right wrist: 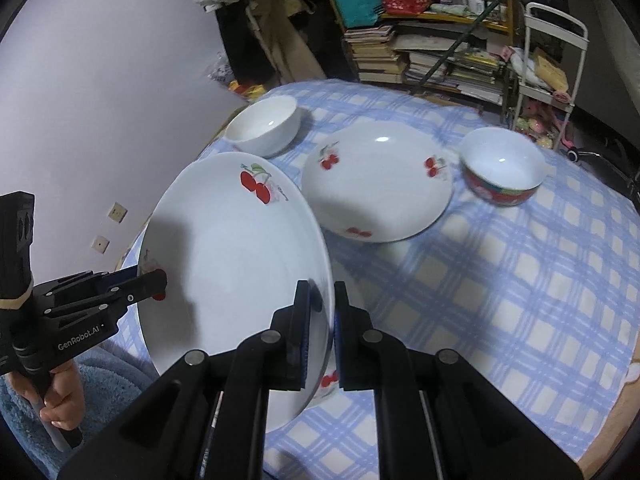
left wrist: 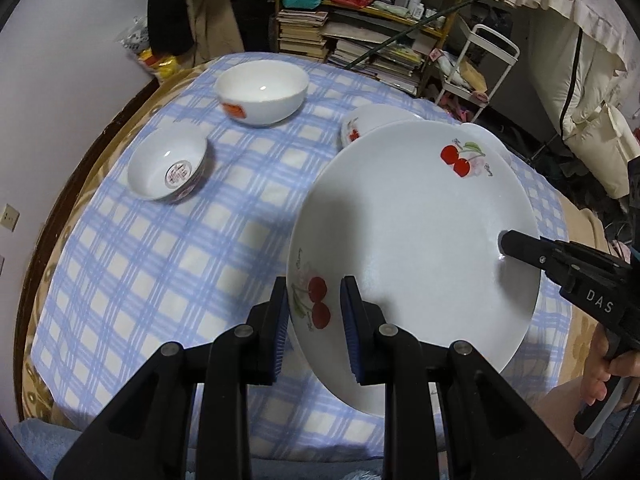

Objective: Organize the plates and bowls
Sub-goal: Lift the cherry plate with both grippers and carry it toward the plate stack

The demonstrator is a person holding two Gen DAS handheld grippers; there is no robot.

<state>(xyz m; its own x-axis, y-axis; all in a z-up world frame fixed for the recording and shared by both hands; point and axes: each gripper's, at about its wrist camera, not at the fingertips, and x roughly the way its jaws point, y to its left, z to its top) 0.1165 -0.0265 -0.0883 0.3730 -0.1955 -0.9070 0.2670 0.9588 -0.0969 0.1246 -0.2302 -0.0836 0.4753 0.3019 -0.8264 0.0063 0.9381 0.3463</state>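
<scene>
Left wrist view, lower centre: left gripper [left wrist: 314, 304] and right gripper [right wrist: 322, 300] both clamp one tilted white cherry-print plate [left wrist: 412, 236]. A second cherry plate [right wrist: 378, 180] sits centre, among three bowls: plain white bowl [right wrist: 264, 124], red-banded bowl [right wrist: 502, 170], small red-patterned bowl [left wrist: 168, 164].

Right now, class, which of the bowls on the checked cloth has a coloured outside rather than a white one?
The red-banded bowl, at the right beside the resting cherry plate. The plain bowl and the small bowl are white outside.
</scene>
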